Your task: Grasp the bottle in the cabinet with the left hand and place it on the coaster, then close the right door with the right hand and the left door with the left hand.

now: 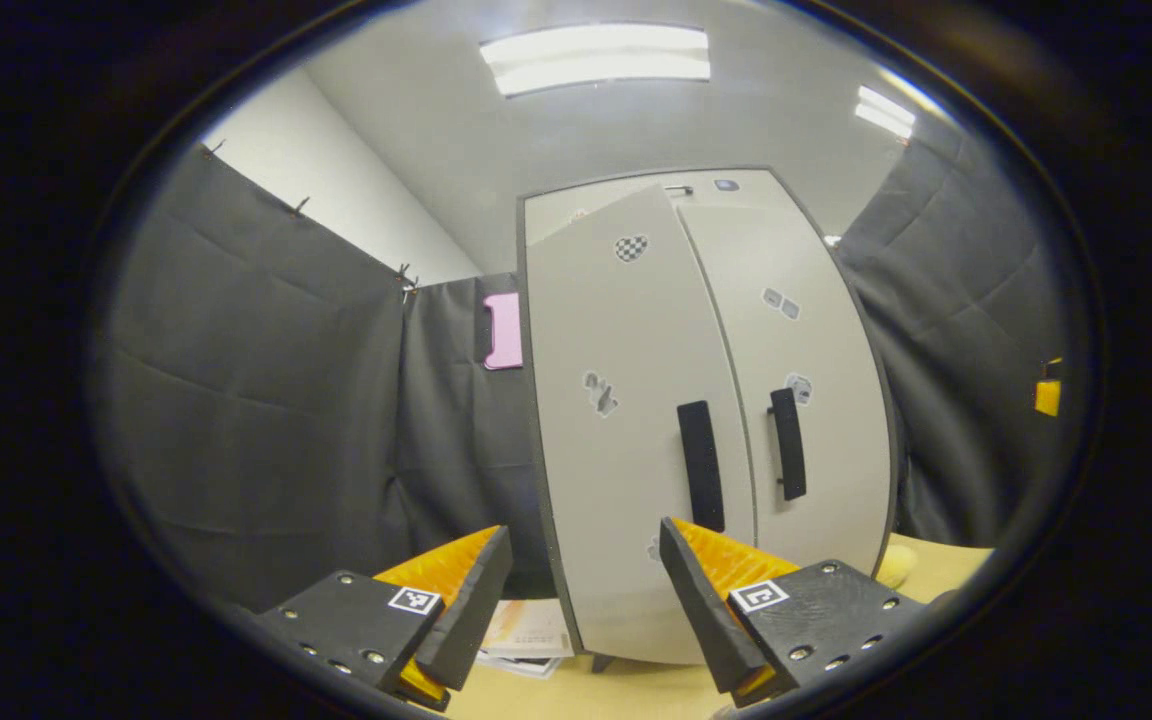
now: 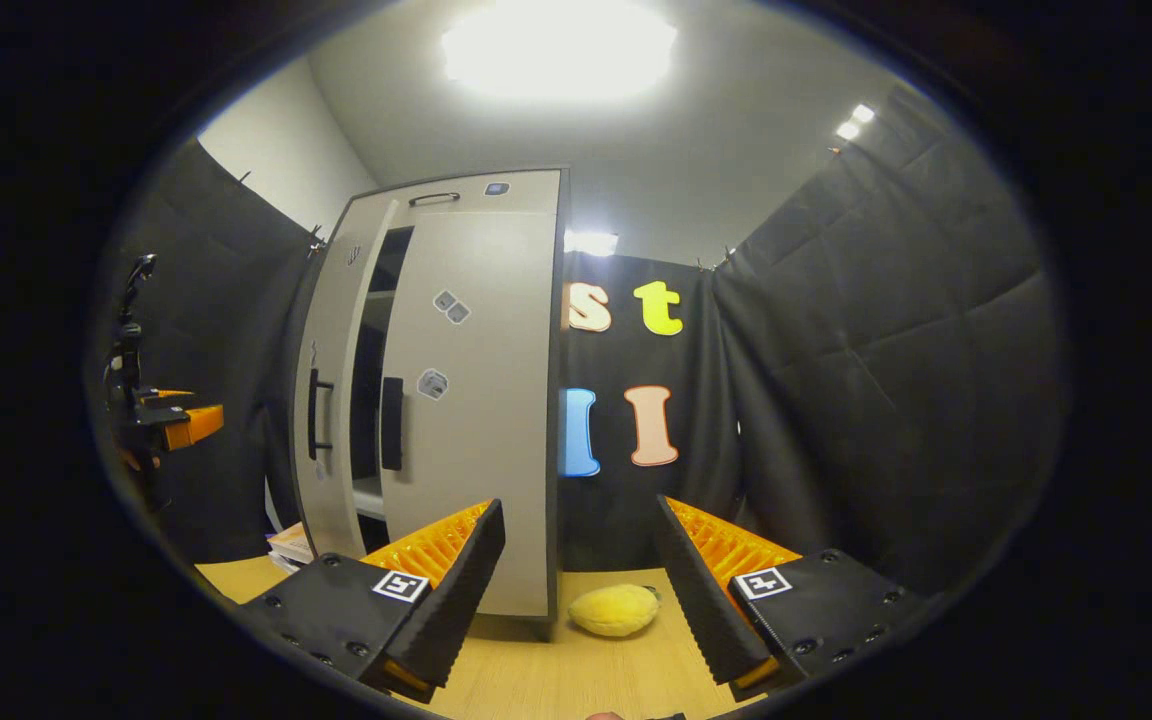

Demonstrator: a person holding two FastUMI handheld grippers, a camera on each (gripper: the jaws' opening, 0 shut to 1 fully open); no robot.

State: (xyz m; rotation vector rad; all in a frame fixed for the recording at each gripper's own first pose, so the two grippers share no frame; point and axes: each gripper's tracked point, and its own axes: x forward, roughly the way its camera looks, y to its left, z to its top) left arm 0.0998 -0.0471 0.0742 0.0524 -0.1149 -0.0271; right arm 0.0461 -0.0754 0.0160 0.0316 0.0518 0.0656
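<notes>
A tall pale grey cabinet [image 1: 576, 205] stands on the table. Its right door [image 1: 816, 330] lies flush and shut. Its left door [image 1: 626, 420] hangs ajar, its free edge standing out in front of the right door. In the right gripper view a dark gap [image 2: 371, 380] with shelf edges shows between the left door [image 2: 331, 400] and the right door [image 2: 476, 400]. My left gripper [image 1: 586, 535] is open, just short of the left door's black handle [image 1: 701, 465], touching nothing. My right gripper [image 2: 580, 505] is open and empty, off the cabinet's right front corner.
A yellow soft fruit-like thing [image 2: 616, 610] lies on the wooden table [image 2: 556, 680] by the cabinet's right corner. Booklets [image 2: 291, 545] lie beside the cabinet's left foot. Black cloth walls close in on both sides. The left gripper [image 2: 171, 420] shows far off at the left edge.
</notes>
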